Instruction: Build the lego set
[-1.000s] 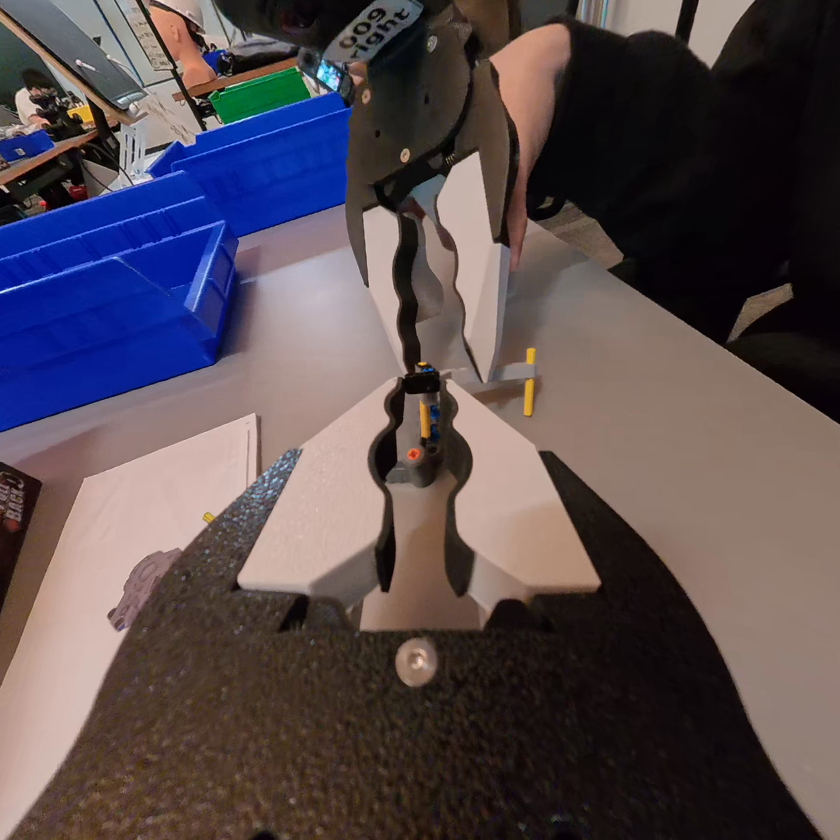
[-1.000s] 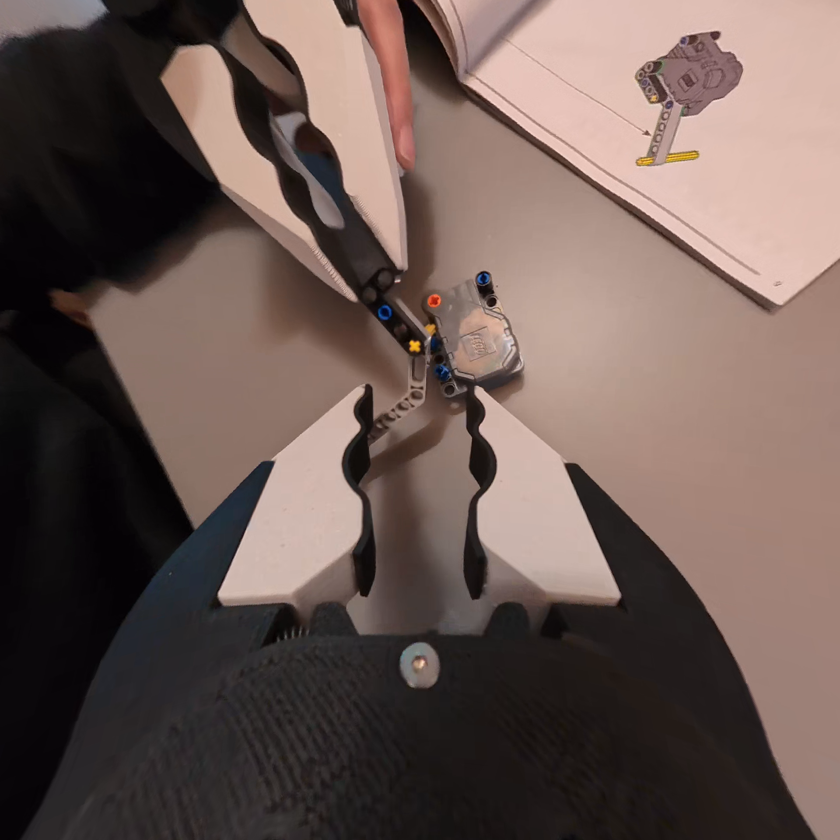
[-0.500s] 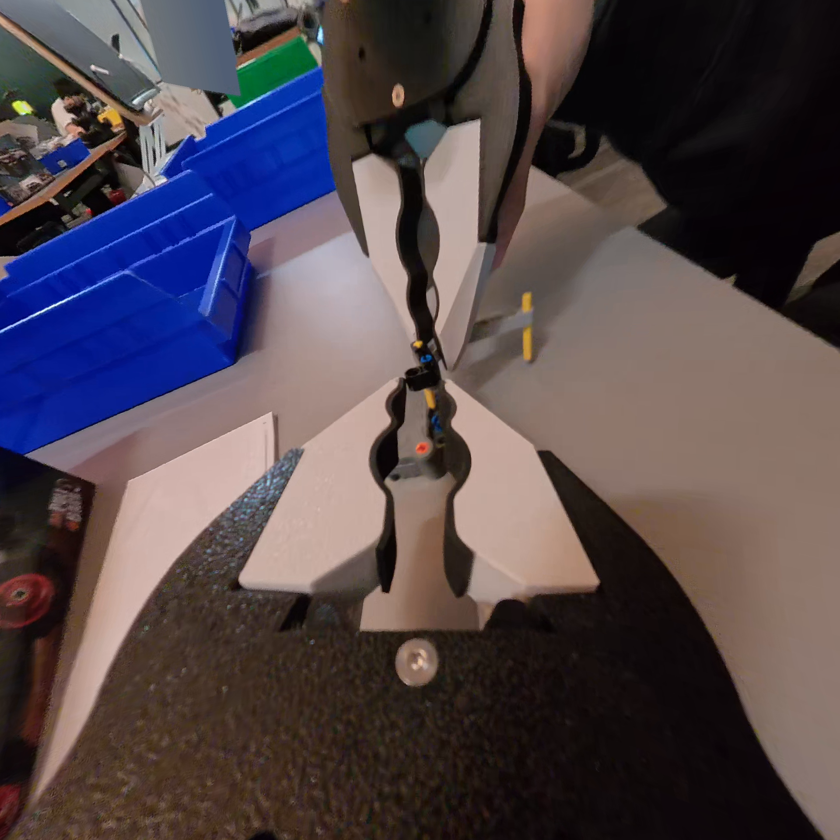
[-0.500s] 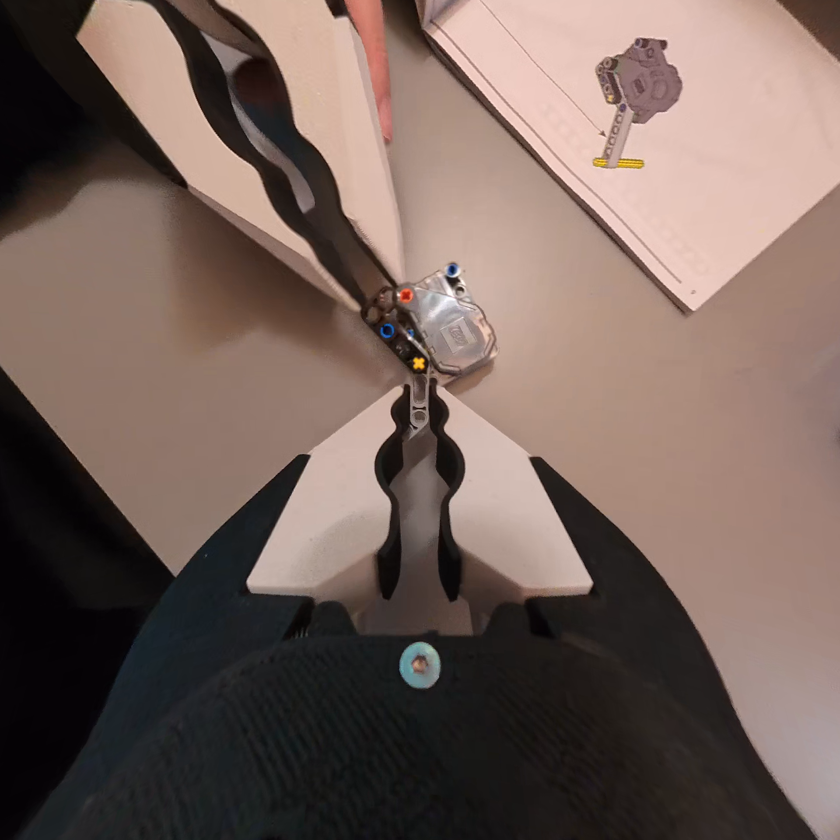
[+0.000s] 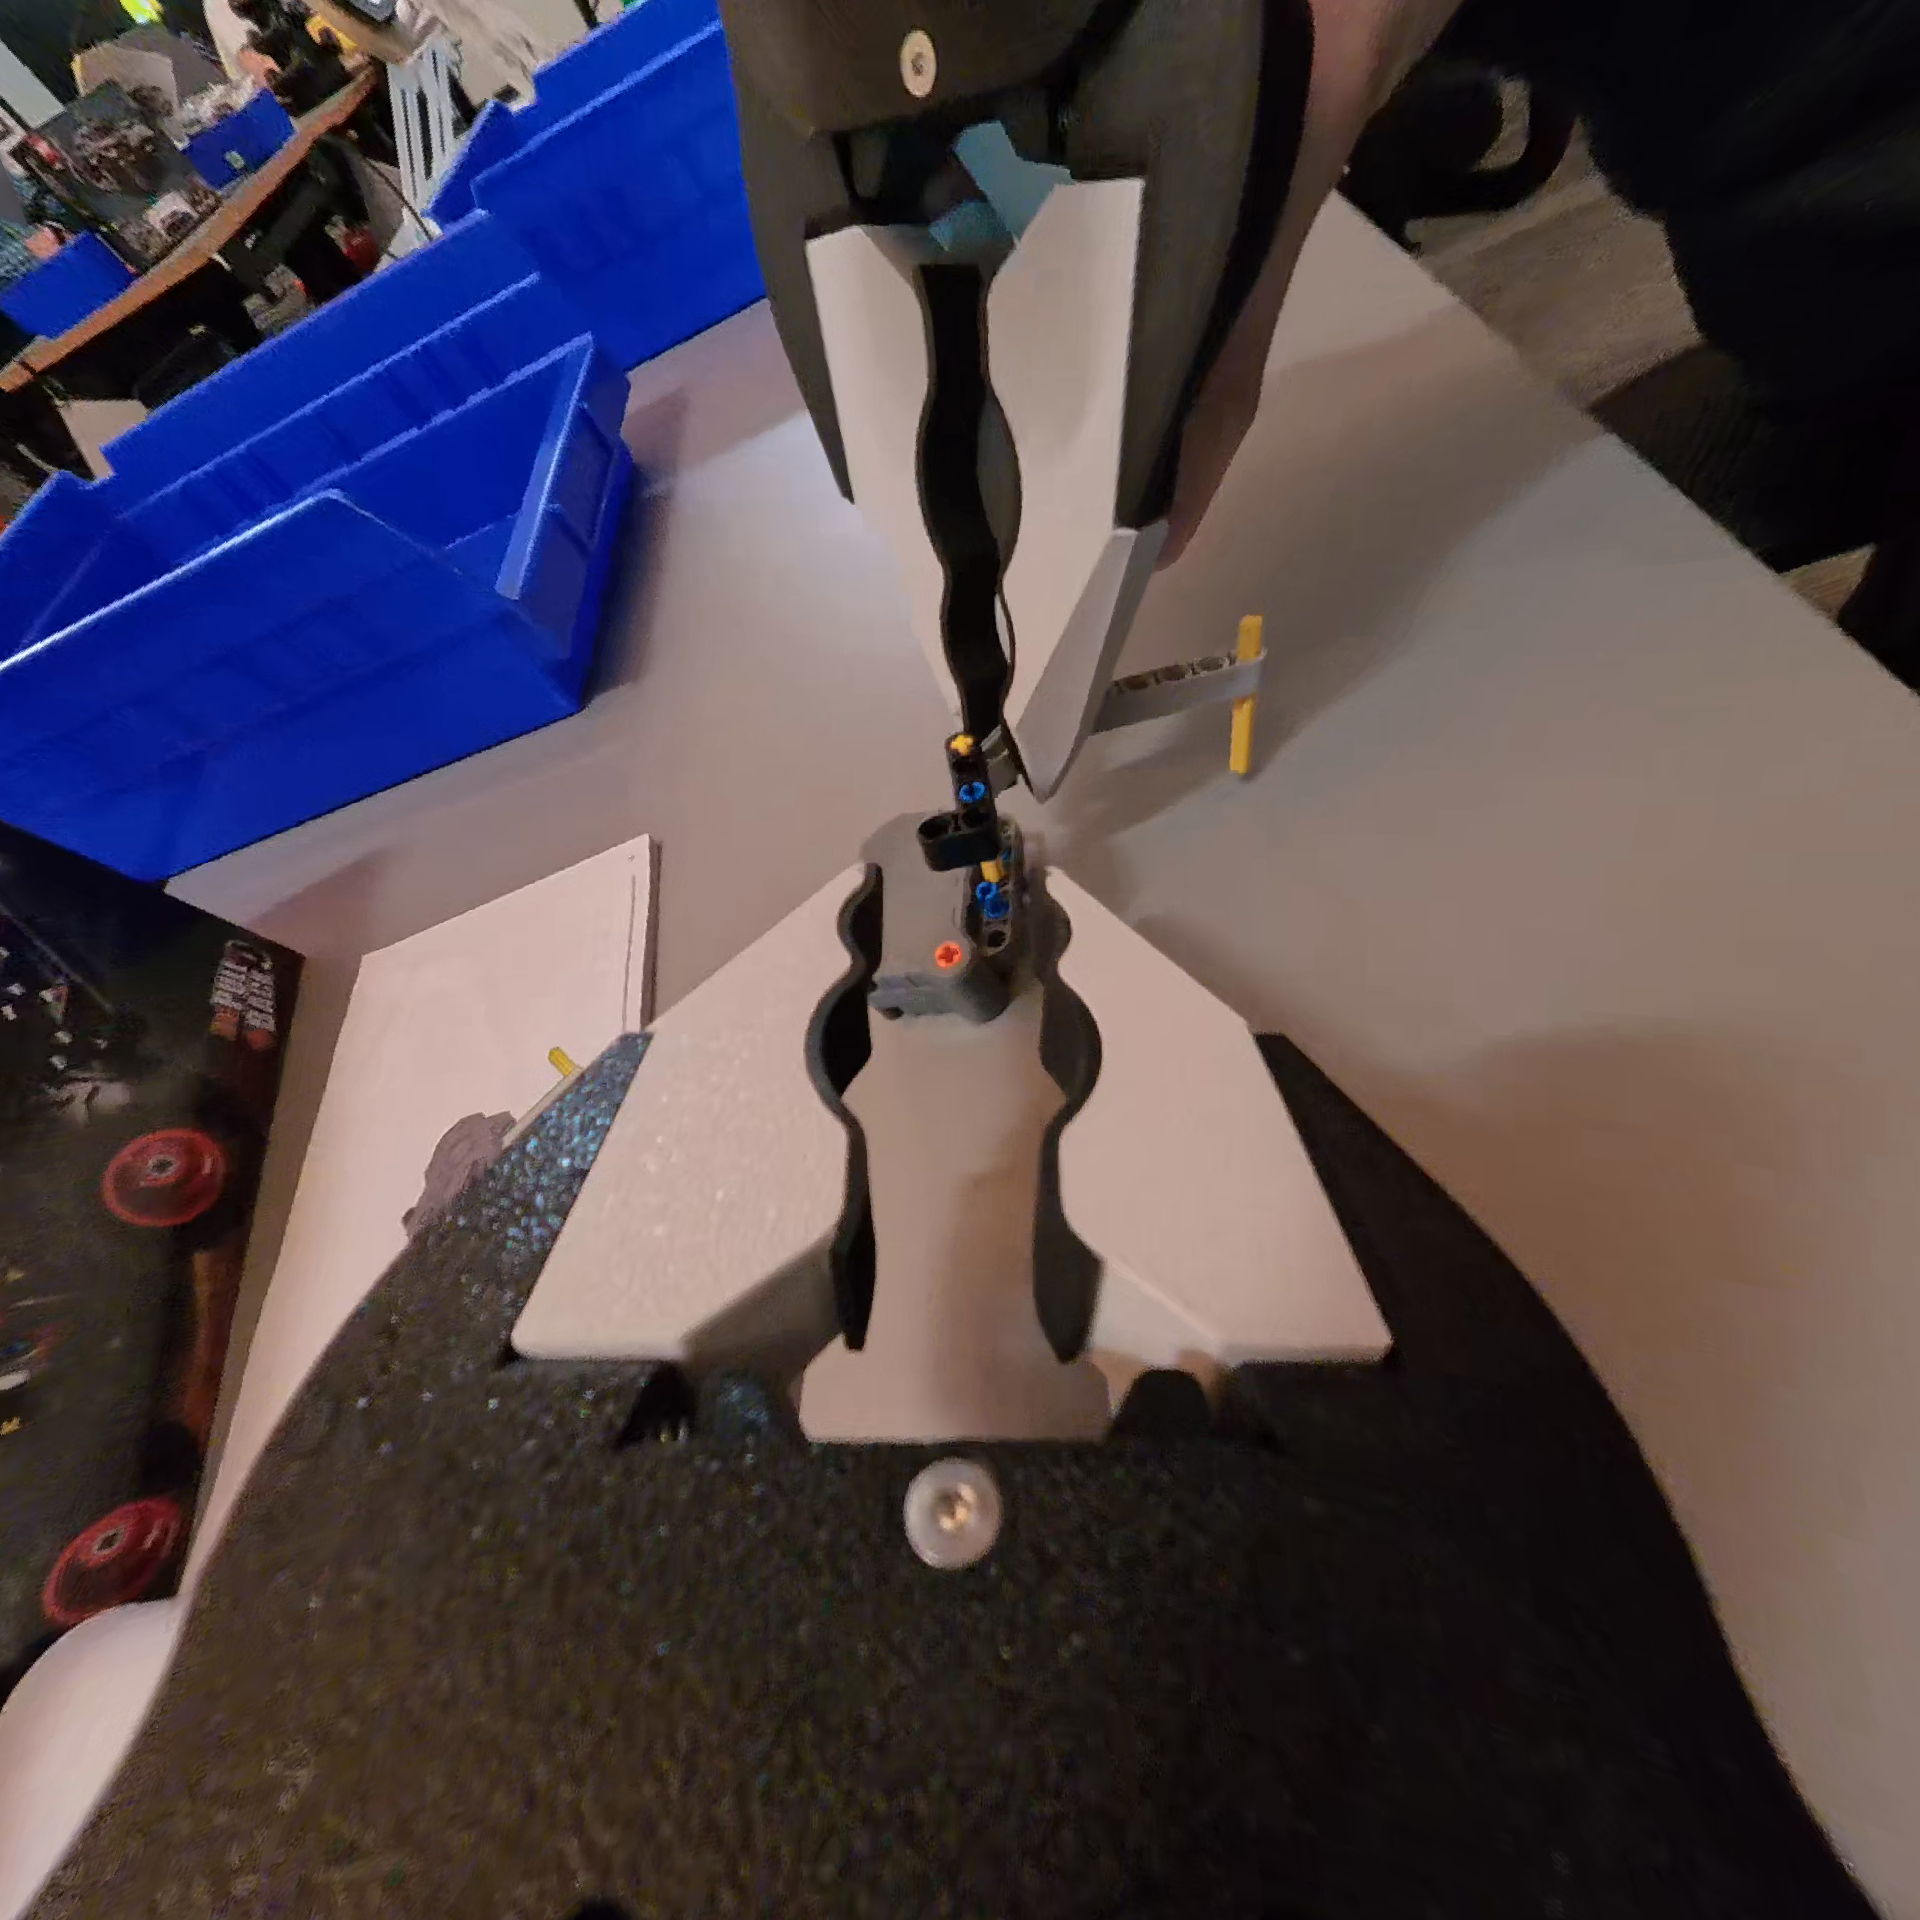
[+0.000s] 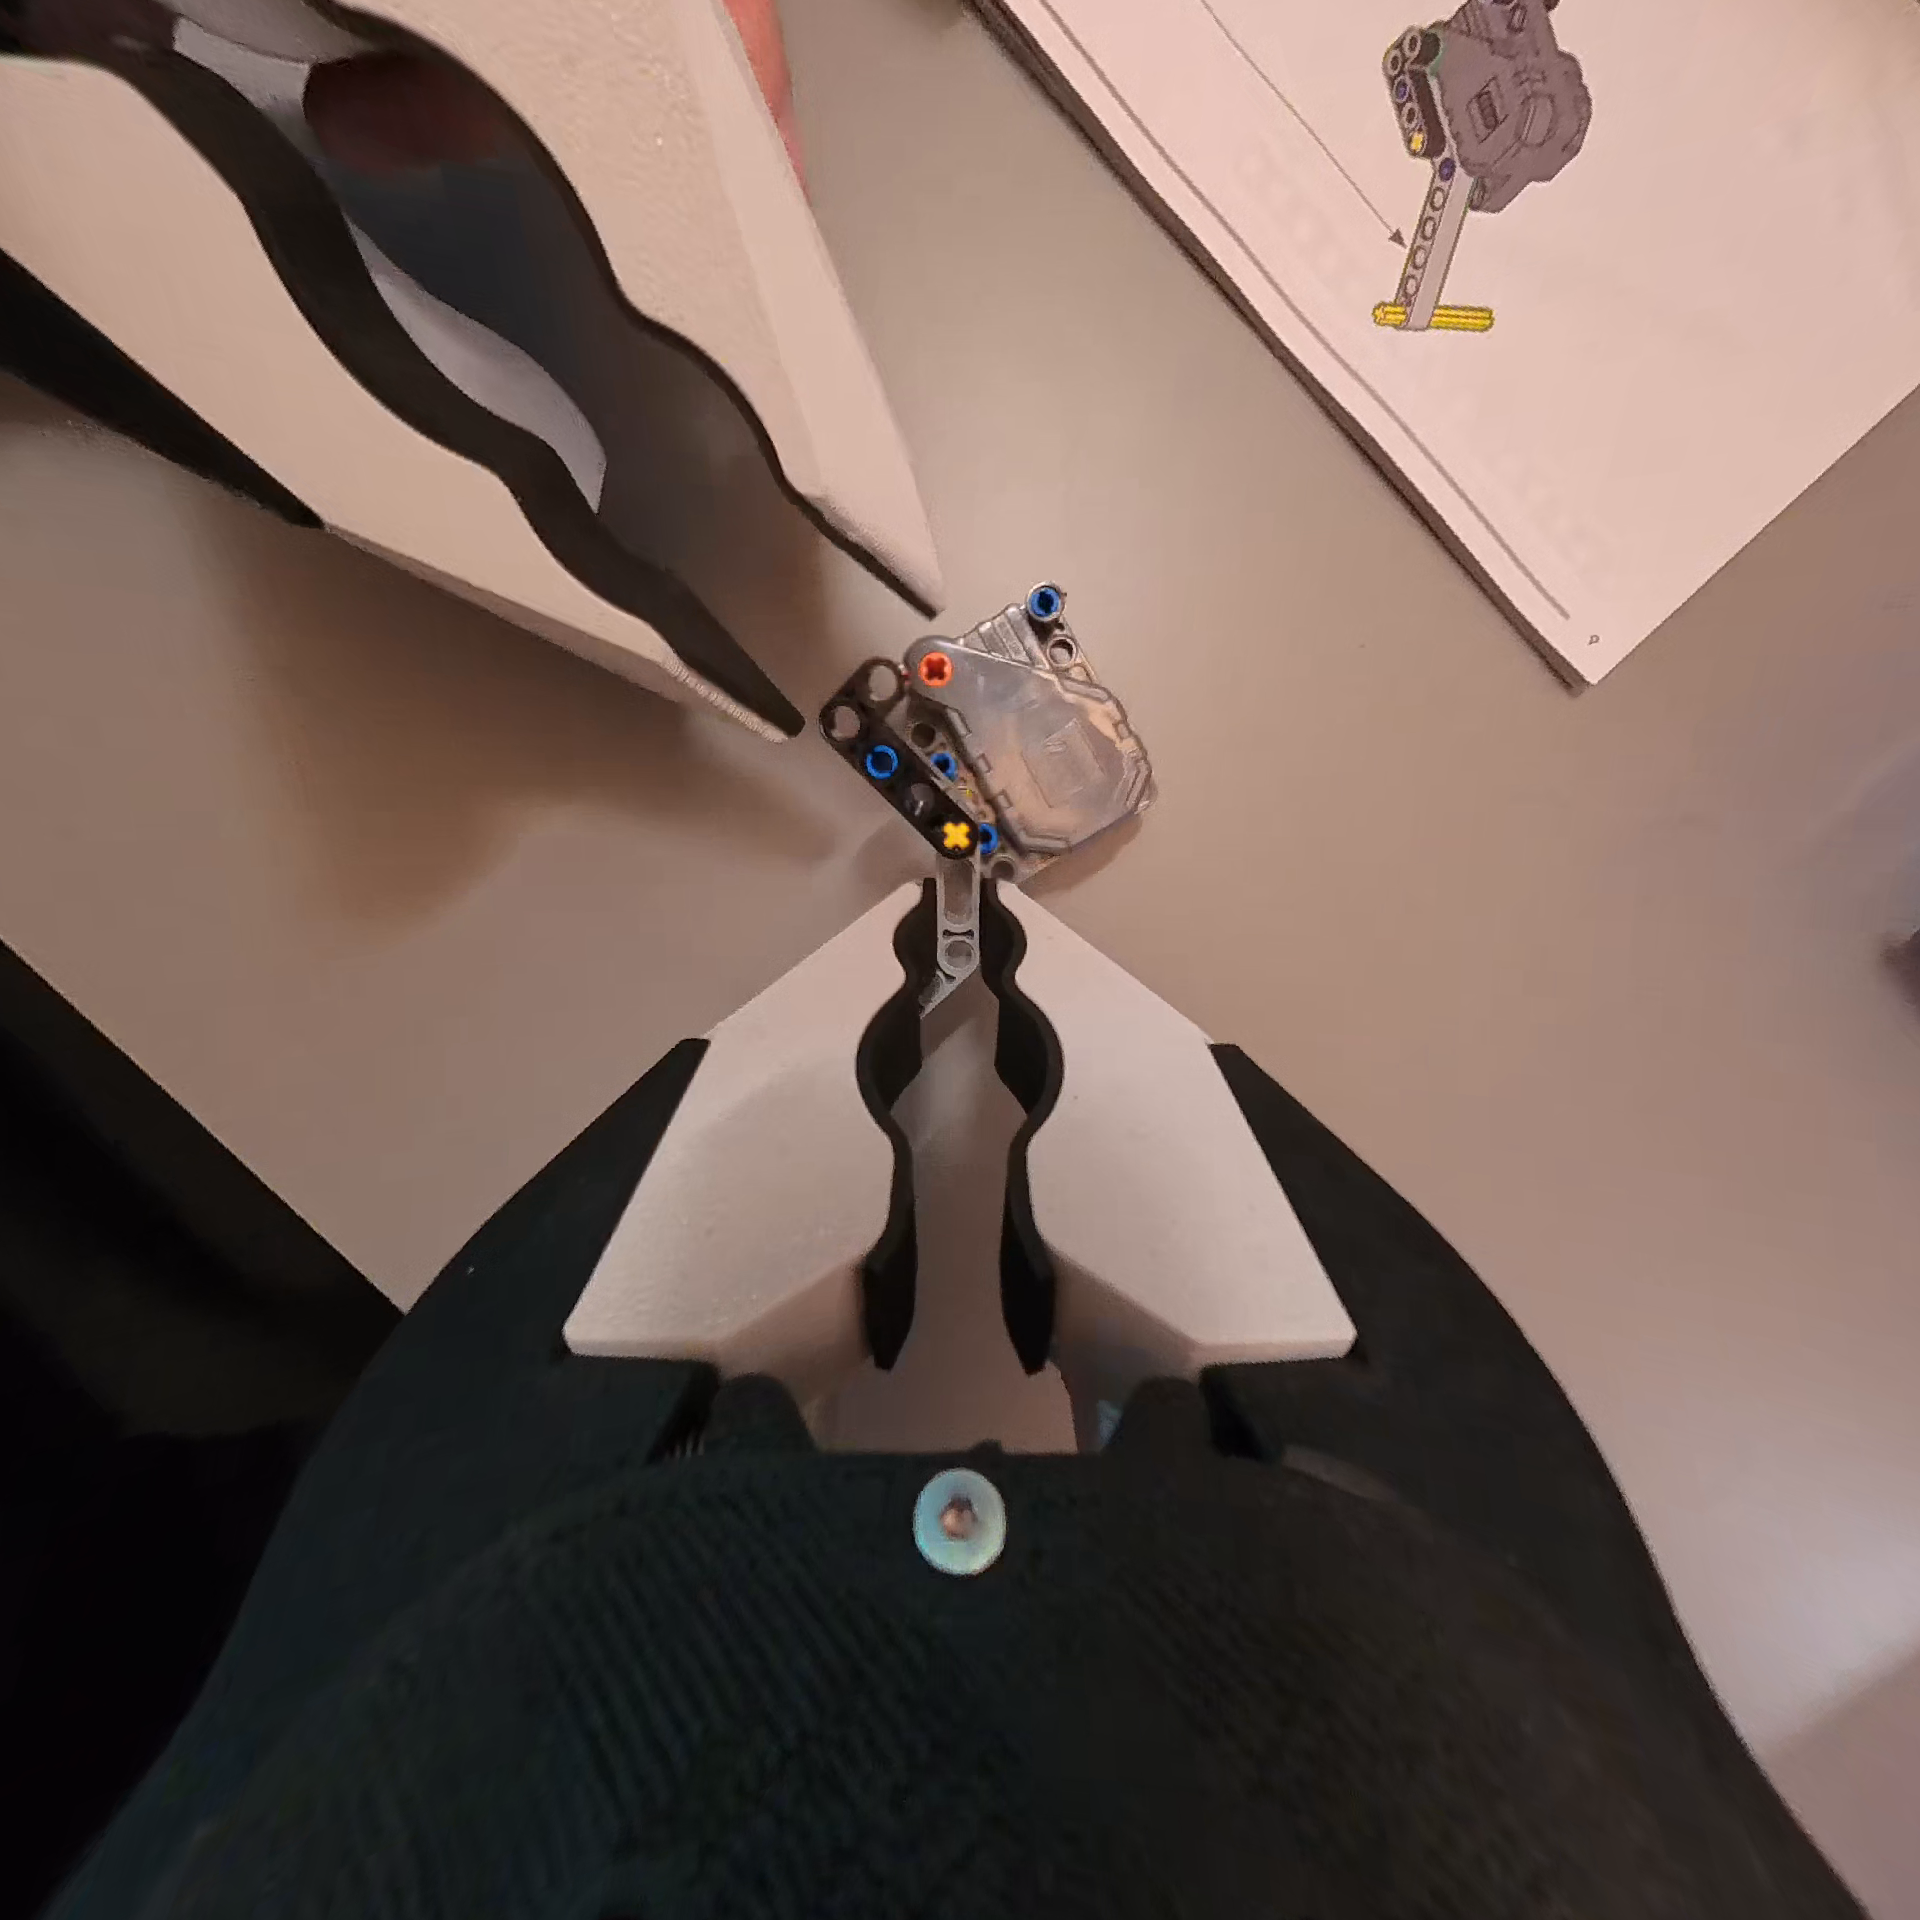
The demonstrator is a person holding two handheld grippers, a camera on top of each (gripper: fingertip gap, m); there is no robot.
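Mid-assembly on a grey table point(image 5: 1455, 1039): the left gripper point(image 5: 951, 904) is closed around a grey motor block point(image 5: 935, 935), held on edge just above the tabletop, while the right gripper point(image 6: 961, 914) pinches a light grey beam point(image 6: 956, 925) whose far end meets a black beam point(image 6: 899, 764) pinned along the block's side. In the right wrist view, the open instruction booklet point(image 6: 1558, 416) lies toward the table's far right corner, its page showing a grey beam with a yellow axle hanging from the block. A matching grey beam with a yellow axle point(image 5: 1242, 691) lies loose behind the right gripper, toward the table's right edge. The step in hand appears to be joining beam to block; whether the pin is fully seated cannot be told. Next, likely a straight, steady push along the pin, with the block braced.
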